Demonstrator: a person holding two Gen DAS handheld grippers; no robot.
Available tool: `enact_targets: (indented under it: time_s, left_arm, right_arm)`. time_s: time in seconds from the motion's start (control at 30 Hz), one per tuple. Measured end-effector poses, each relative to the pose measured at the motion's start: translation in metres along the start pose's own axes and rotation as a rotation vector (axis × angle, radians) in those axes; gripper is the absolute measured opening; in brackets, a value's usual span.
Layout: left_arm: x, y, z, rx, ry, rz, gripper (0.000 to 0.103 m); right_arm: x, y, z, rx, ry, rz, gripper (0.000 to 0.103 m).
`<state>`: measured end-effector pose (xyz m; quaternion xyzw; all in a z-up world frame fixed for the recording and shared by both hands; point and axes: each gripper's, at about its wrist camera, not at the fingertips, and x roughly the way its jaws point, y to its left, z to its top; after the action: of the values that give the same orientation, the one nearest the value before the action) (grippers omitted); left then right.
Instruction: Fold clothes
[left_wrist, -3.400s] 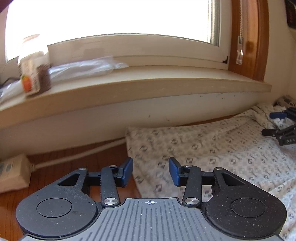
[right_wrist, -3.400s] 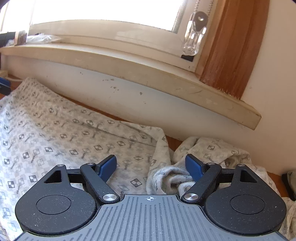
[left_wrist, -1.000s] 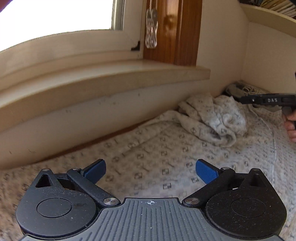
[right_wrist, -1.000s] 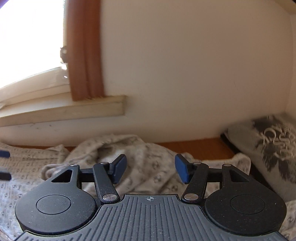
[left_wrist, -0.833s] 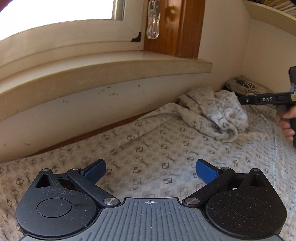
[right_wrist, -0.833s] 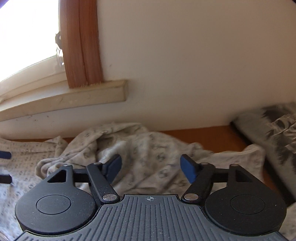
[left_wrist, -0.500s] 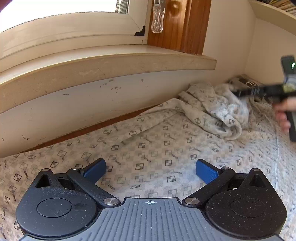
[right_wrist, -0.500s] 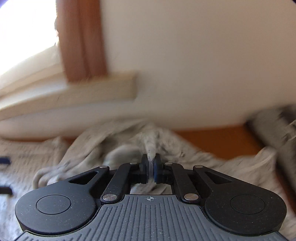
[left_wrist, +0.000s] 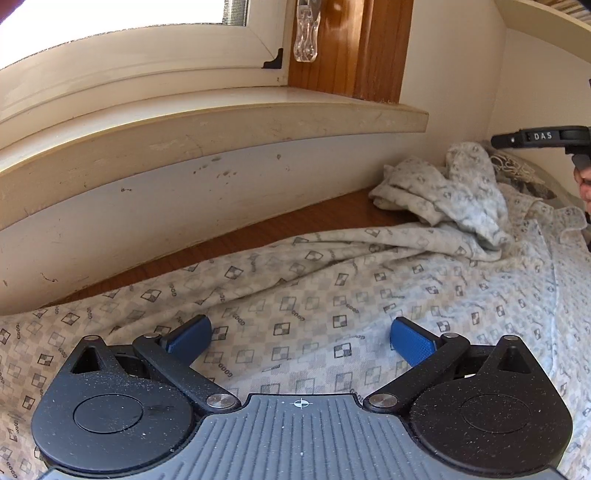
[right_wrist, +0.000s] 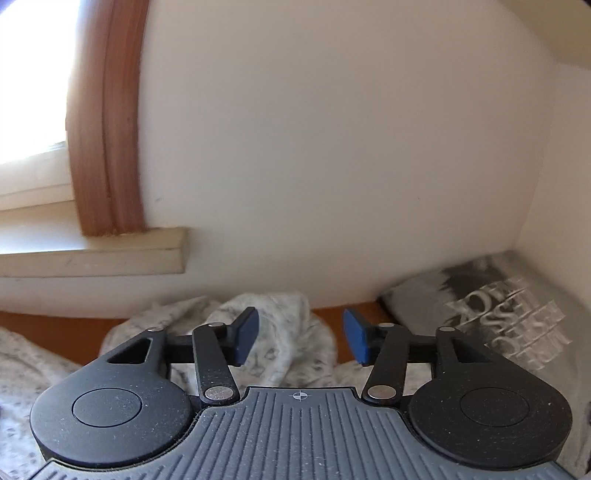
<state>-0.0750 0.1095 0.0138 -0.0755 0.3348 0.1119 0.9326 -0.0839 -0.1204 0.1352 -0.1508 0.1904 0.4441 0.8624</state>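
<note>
Left wrist view: left gripper (left_wrist: 301, 338) fingers wide, empty over patterned garment (left_wrist: 332, 295); right gripper (right_wrist: 300, 339) fingers opening, empty.

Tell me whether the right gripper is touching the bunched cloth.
Apart. The left wrist view shows the right gripper above the bunched cloth, wall showing between them; its jaws are opening, empty.

Domestic room in a home. Indicators: wooden-framed window (left_wrist: 343, 44) with cream sill (left_wrist: 221, 122), scuffed plaster wall (right_wrist: 332, 147), wooden surface (left_wrist: 258, 236) carrying patterned clothing (left_wrist: 332, 295), printed cushion (right_wrist: 498, 314) in the far right corner.
</note>
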Motion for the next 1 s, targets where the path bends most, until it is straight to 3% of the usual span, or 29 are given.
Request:
enact_targets:
  time_s: [0.03, 0.3, 0.47, 0.5, 0.53, 0.57, 0.7, 0.87, 0.9, 1.0]
  left_arm:
    - [0.000, -0.001, 0.000, 0.004, 0.001, 0.003, 0.103]
    - [0.000, -0.001, -0.002, 0.008, 0.002, 0.005, 0.103]
    - [0.001, 0.000, -0.002, 0.010, 0.003, 0.005, 0.103]
    - [0.001, 0.000, -0.002, 0.010, 0.003, 0.005, 0.103]
    - [0.001, 0.000, -0.002, 0.011, 0.003, 0.005, 0.103]
    - [0.001, 0.000, -0.002, 0.010, 0.003, 0.005, 0.103]
    - [0.000, 0.000, -0.002, 0.007, 0.002, 0.001, 0.103]
    - [0.000, 0.001, -0.002, 0.002, 0.000, -0.004, 0.103]
    - [-0.001, 0.001, -0.001, 0.001, -0.001, -0.005, 0.103]
    - [-0.001, 0.002, -0.002, -0.001, -0.002, -0.007, 0.103]
  right_arm:
    - [0.001, 0.003, -0.001, 0.002, -0.005, 0.023, 0.066]
    - [0.046, 0.073, -0.015, 0.003, 0.083, 0.270, 0.069]
    - [0.077, 0.098, -0.026, -0.029, 0.136, 0.252, 0.070]
    - [0.078, 0.098, -0.025, -0.035, 0.141, 0.255, 0.056]
    - [0.080, 0.098, -0.024, -0.042, 0.147, 0.259, 0.028]
    - [0.079, 0.097, -0.022, -0.046, 0.147, 0.257, 0.025]
    - [0.039, 0.063, -0.001, -0.011, -0.026, 0.174, 0.019]
    - [-0.055, -0.006, 0.011, 0.148, -0.403, -0.080, 0.021]
    - [-0.071, -0.020, 0.008, 0.172, -0.433, -0.126, 0.024]
    - [-0.096, -0.057, -0.008, 0.173, -0.374, -0.198, 0.036]
